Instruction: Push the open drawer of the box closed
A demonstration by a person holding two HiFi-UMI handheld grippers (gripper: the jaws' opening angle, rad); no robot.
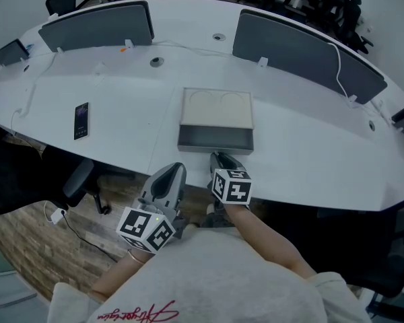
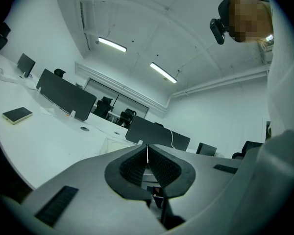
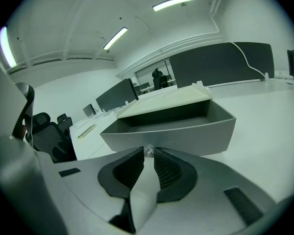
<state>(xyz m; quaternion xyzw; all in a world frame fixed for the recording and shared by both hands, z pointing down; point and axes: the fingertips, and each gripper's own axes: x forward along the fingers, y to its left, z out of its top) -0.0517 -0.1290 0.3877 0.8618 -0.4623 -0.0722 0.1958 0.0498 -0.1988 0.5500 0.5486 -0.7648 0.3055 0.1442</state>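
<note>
On the curved white tabletop a flat grey box with a pale top is seen near the front edge, between two dark dividers at the far side. Its drawer is pulled out toward the person and left open; the inside is shown bare in the right gripper view. A phone is laid flat well to the left of the box.

The right gripper is held at the tabletop's edge, with its tips brought up against the drawer's front wall. In the right gripper view its jaws are drawn close around a small shiny knob on that front wall, so that only a narrow gap the width of the knob is left between them.

The left gripper is held lower and to the left of the right one, off the tabletop's edge and above the wooden floor, apart from the box. Its jaws are pressed together with nothing between them, as shown in the left gripper view, where they are tilted upward toward the ceiling lights.
</note>
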